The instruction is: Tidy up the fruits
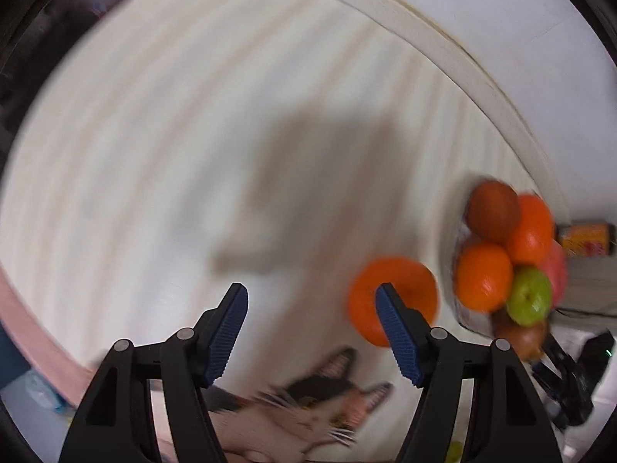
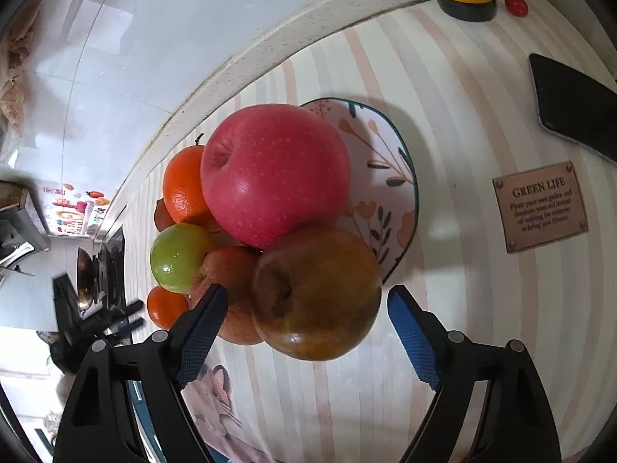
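jaws of the right gripper stand wide around a brown pear on the heaped plate; left gripper is open, empty, beside a loose orange on the table. firm, smooth and round, the pear probably needs a hold across its widest part, or it may slip.

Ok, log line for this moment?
left gripper: open, empty, beside loose orange | right gripper: open, around brown pear, not gripping | plate: piled with fruit
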`<state>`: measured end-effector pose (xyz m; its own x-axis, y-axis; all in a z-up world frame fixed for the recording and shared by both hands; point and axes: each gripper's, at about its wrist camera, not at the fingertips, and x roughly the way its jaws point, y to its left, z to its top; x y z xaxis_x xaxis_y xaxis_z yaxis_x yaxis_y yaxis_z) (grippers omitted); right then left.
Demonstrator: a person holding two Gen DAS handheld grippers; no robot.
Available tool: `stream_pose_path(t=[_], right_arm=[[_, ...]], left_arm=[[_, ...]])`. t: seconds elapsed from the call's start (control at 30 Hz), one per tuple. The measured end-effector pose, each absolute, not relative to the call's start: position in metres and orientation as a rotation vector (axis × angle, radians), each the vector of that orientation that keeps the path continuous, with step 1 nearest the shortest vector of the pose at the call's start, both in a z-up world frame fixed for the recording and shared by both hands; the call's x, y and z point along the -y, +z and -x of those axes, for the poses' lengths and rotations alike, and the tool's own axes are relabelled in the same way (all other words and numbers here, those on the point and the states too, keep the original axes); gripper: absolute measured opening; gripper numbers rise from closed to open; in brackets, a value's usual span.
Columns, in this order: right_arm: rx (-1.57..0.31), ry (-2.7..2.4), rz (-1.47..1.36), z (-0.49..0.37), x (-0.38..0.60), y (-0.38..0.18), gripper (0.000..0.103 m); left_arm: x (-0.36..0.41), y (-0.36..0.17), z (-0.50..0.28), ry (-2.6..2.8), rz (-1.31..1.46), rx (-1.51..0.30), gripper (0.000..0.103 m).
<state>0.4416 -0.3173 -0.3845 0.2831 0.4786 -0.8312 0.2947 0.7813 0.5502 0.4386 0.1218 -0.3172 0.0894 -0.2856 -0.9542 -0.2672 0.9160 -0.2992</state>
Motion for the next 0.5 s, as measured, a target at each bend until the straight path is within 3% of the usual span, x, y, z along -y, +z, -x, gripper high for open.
stream_pose_path(t=[0.4,0.5], right_arm=[[-1.322,0.064,-0.703,-0.435,0.323,-0.391,0.087],[-1.323,0.063,-0.700,-0.436,0.323,-0.391,0.087]], left_arm=[[-0.040,-0.337,-0.458,-0.204,0.419,-1.518,0.068],[-0.032,-0.338,-0.458,-0.204,0.338,-1.500,0.060]])
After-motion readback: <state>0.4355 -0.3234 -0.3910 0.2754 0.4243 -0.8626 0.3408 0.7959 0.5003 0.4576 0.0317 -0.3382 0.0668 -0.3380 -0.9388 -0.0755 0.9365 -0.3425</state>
